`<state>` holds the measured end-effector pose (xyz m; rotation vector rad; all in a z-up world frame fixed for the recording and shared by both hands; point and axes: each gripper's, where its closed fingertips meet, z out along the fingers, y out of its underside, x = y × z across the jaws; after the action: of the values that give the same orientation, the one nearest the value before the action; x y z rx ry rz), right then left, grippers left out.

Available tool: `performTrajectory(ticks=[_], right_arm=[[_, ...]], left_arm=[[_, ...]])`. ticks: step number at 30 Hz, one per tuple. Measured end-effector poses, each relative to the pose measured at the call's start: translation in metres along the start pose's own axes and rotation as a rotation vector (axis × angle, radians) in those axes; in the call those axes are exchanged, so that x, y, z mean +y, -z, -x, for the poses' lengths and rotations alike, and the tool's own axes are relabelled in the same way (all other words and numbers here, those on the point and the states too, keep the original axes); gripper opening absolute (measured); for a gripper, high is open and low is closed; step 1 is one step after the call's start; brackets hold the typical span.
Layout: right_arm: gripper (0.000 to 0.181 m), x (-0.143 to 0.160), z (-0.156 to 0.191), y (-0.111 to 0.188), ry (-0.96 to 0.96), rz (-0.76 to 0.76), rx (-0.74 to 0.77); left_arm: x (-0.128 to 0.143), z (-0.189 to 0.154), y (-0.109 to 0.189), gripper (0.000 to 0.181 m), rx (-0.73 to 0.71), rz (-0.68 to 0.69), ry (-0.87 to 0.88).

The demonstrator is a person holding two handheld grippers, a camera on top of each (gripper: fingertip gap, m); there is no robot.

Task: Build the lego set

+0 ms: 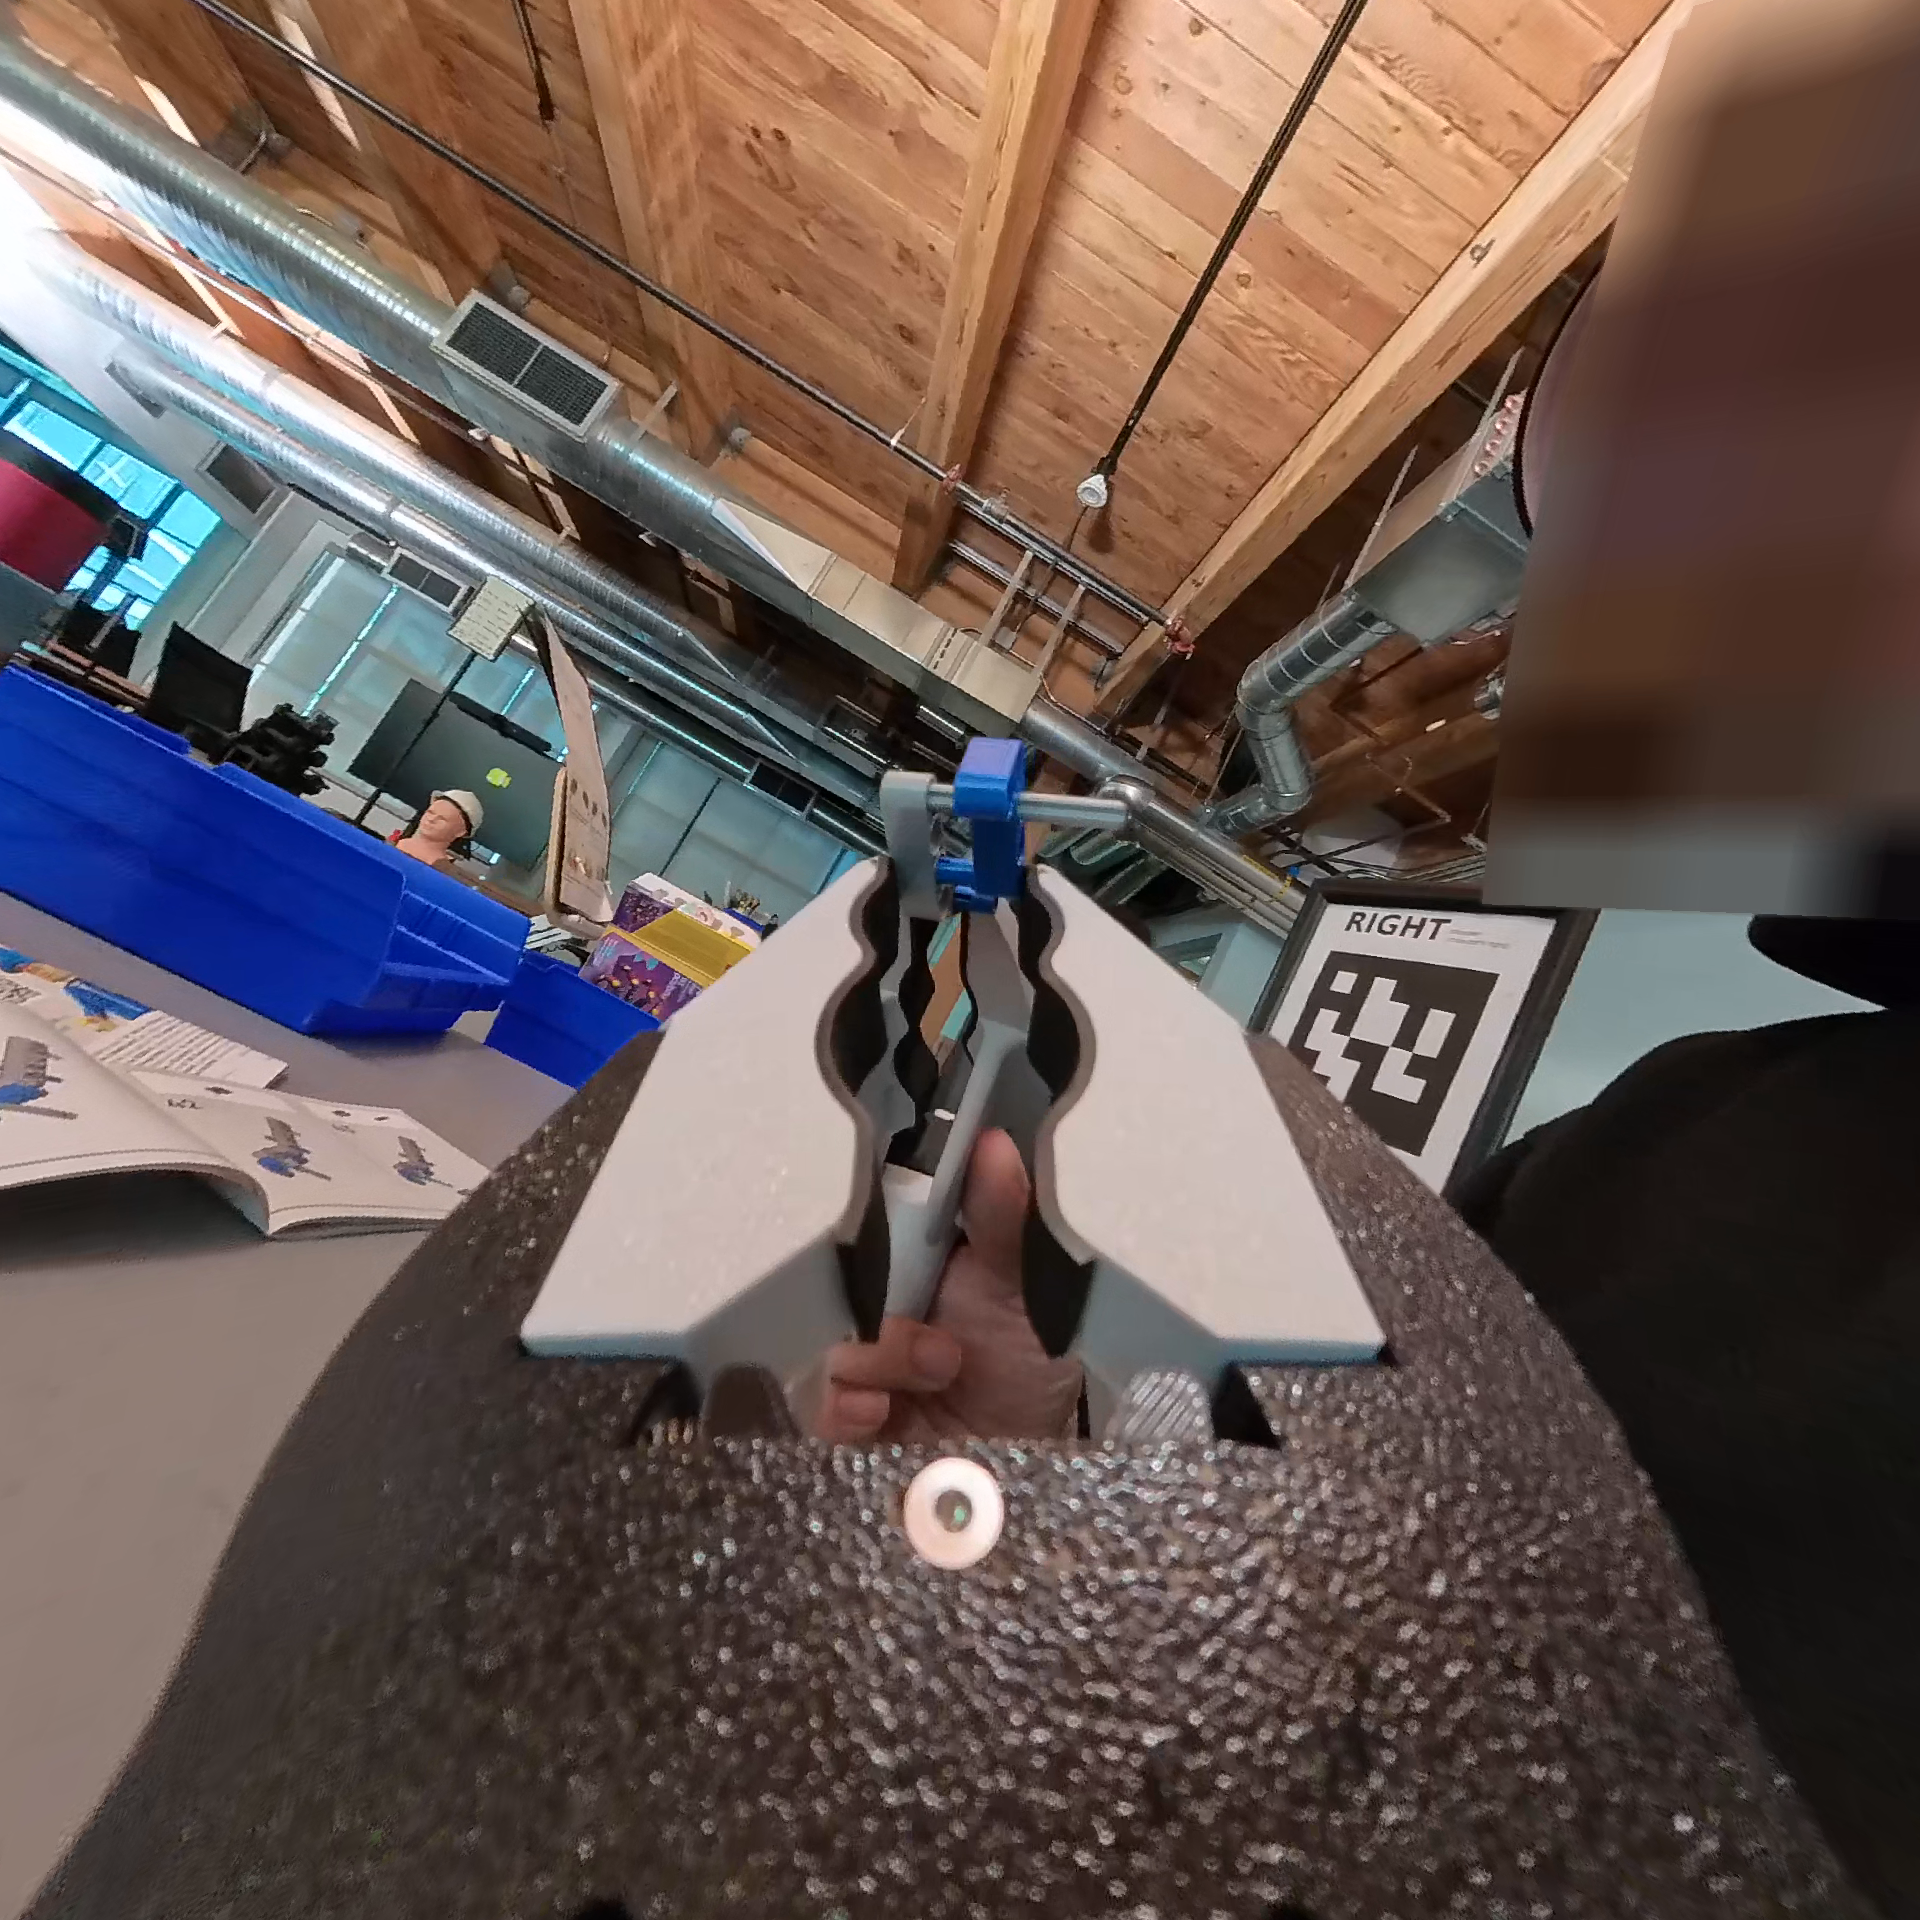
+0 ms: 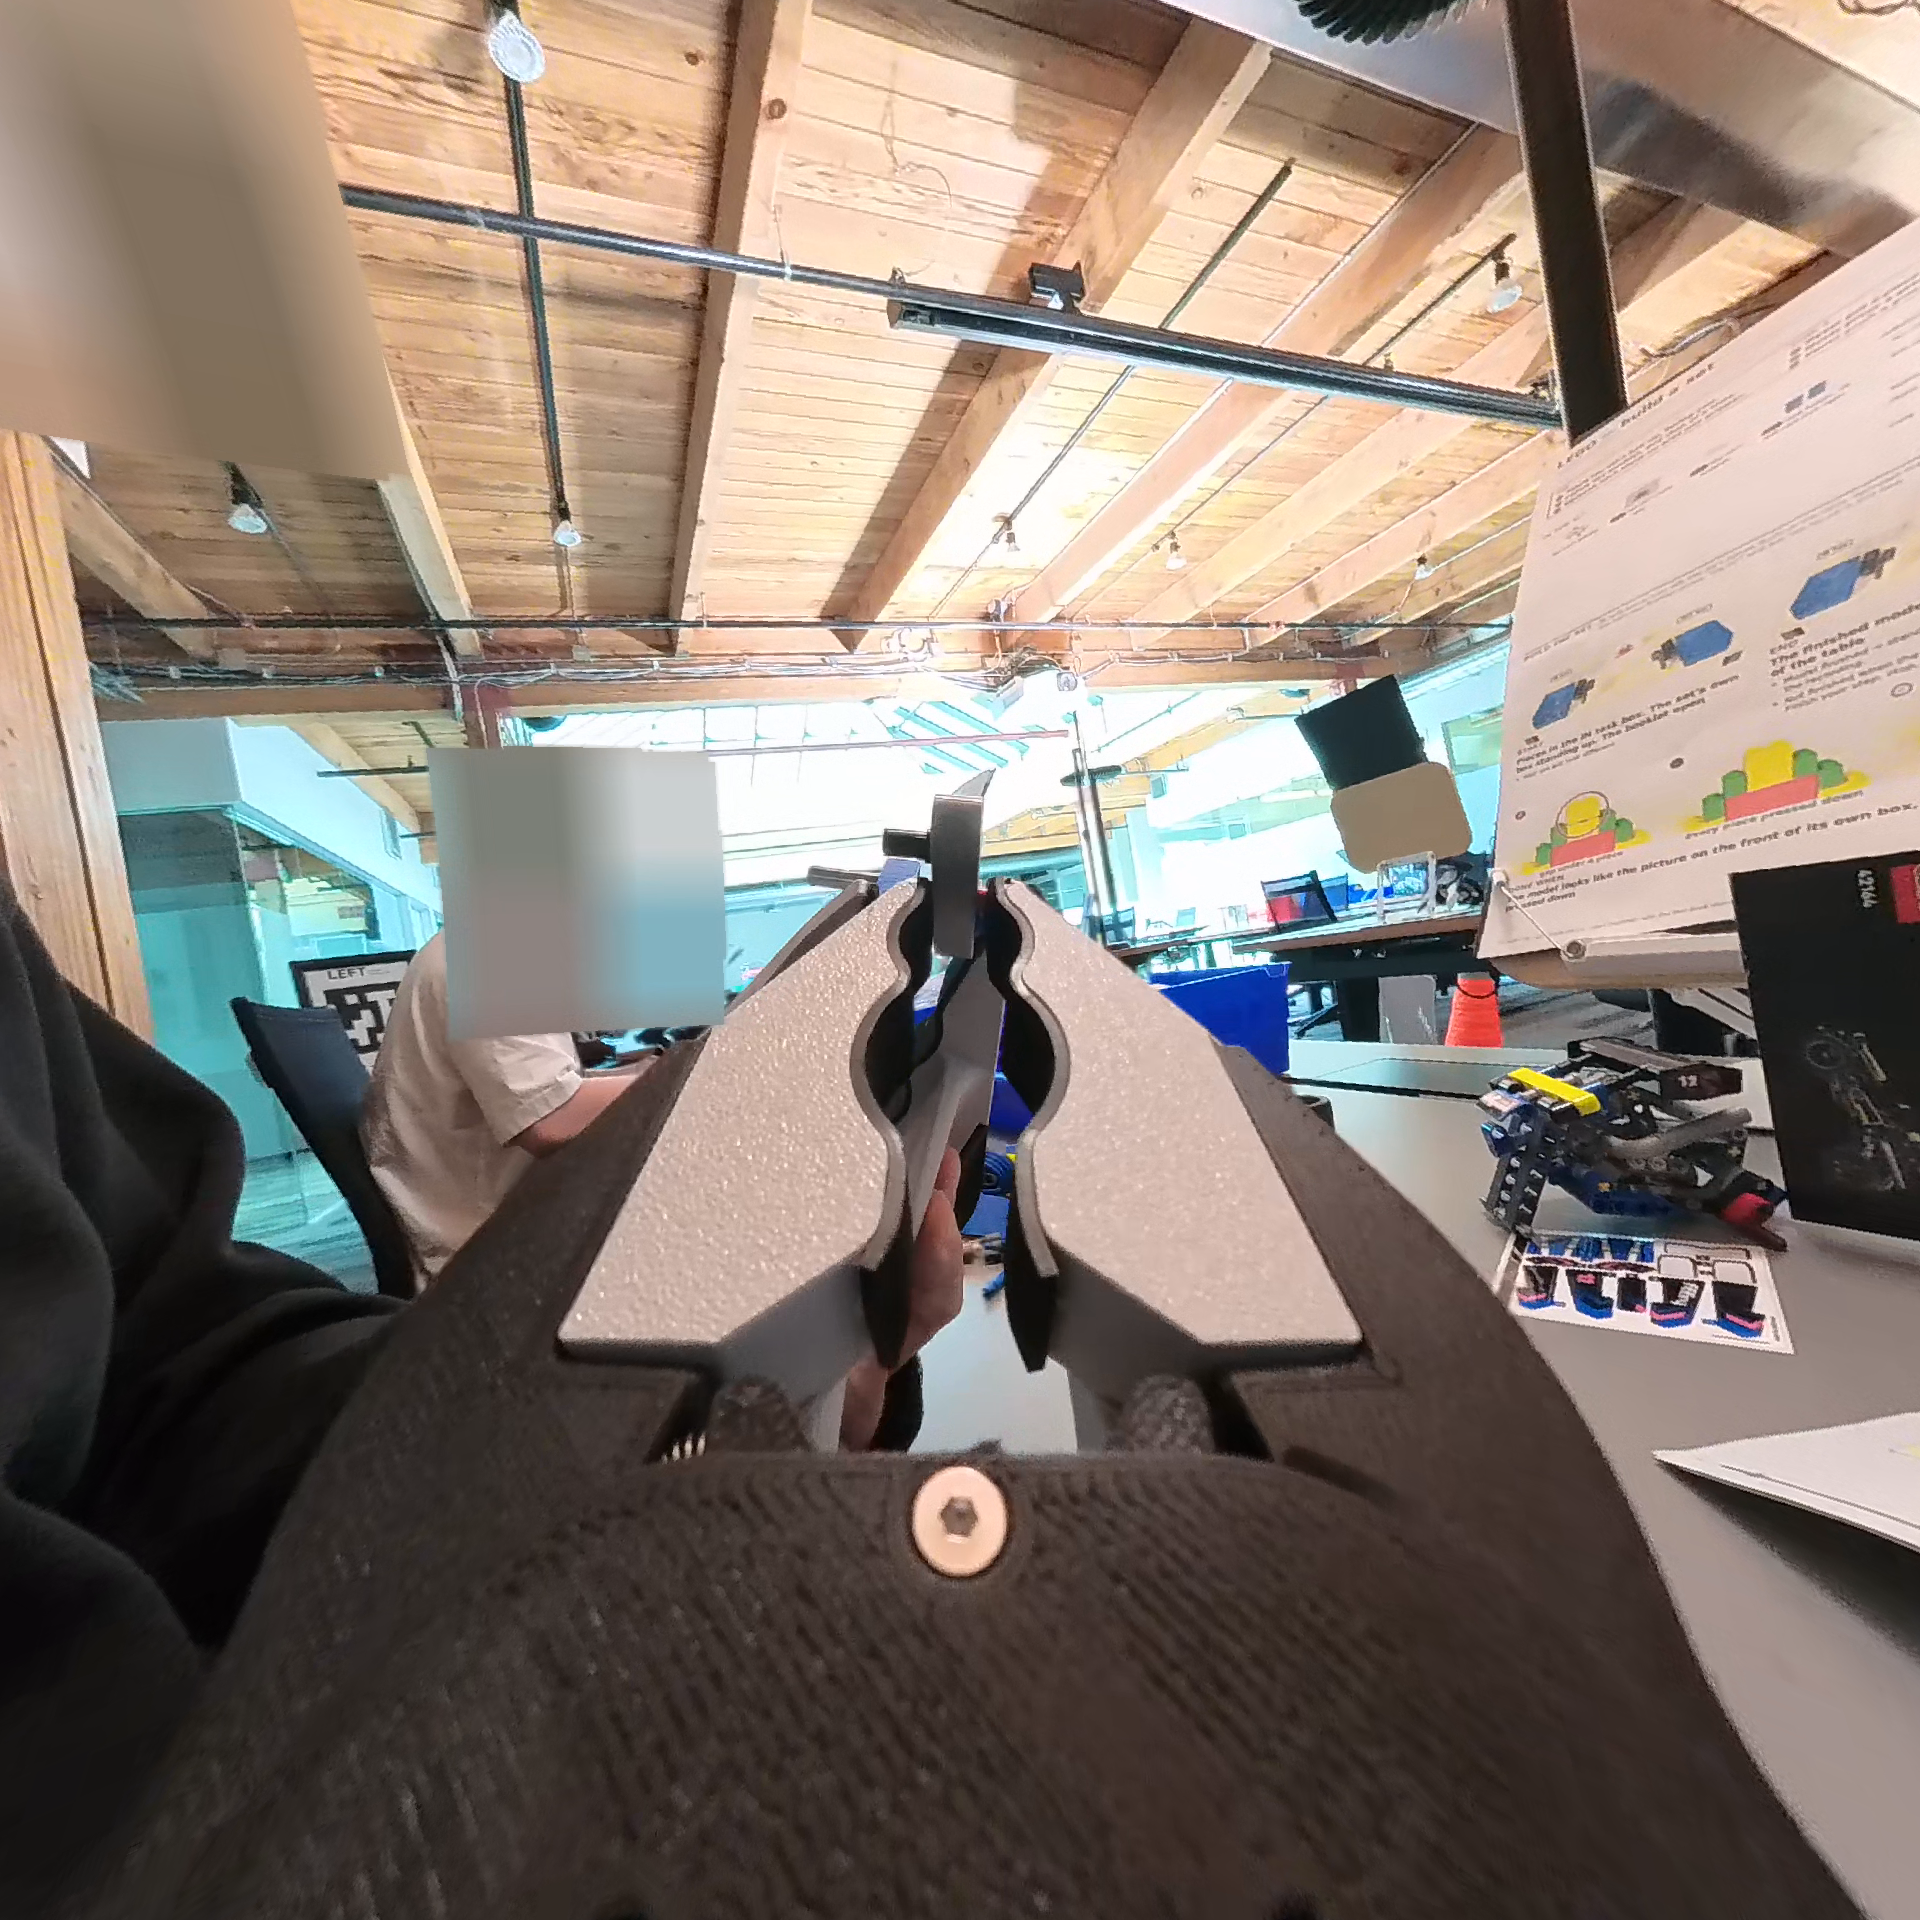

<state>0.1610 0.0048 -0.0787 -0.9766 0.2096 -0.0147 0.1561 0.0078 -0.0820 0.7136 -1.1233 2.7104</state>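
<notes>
Both grippers point up toward the ceiling. In the left wrist view my left gripper (image 1: 961, 883) is shut on a small lego assembly (image 1: 982, 821): a grey piece, a blue connector and a grey axle stick out above the tips. In the right wrist view my right gripper (image 2: 956, 894) is shut on a flat grey lego piece (image 2: 954, 868), with black and blue bits just behind it. A hand (image 1: 987, 1247) shows through the gap between the left fingers. A partly built blue, black and yellow model (image 2: 1621, 1153) lies on the table at right.
An open instruction booklet (image 1: 208, 1122) and blue bins (image 1: 208, 862) are at left. A sticker sheet (image 2: 1642, 1288), a black box (image 2: 1839, 1049) and an instruction sheet on a stand (image 2: 1714, 675) are at right. A person (image 2: 468, 1091) sits beyond the grey table (image 2: 1714, 1507).
</notes>
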Motion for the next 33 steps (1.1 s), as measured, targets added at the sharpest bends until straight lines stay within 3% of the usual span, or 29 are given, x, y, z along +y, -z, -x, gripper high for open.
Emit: performTrajectory(ticks=[21,33], right_arm=[[0.008,-0.003,-0.002,0.003,-0.095,-0.061,-0.005],[0.008,0.0,0.01,-0.001,-0.015,-0.004,-0.059]], left_arm=[[0.006,0.001,0.0,0.02,-0.003,0.042,-0.121],[-0.003,-0.009,0.004,0.024,0.042,0.06,-0.2]])
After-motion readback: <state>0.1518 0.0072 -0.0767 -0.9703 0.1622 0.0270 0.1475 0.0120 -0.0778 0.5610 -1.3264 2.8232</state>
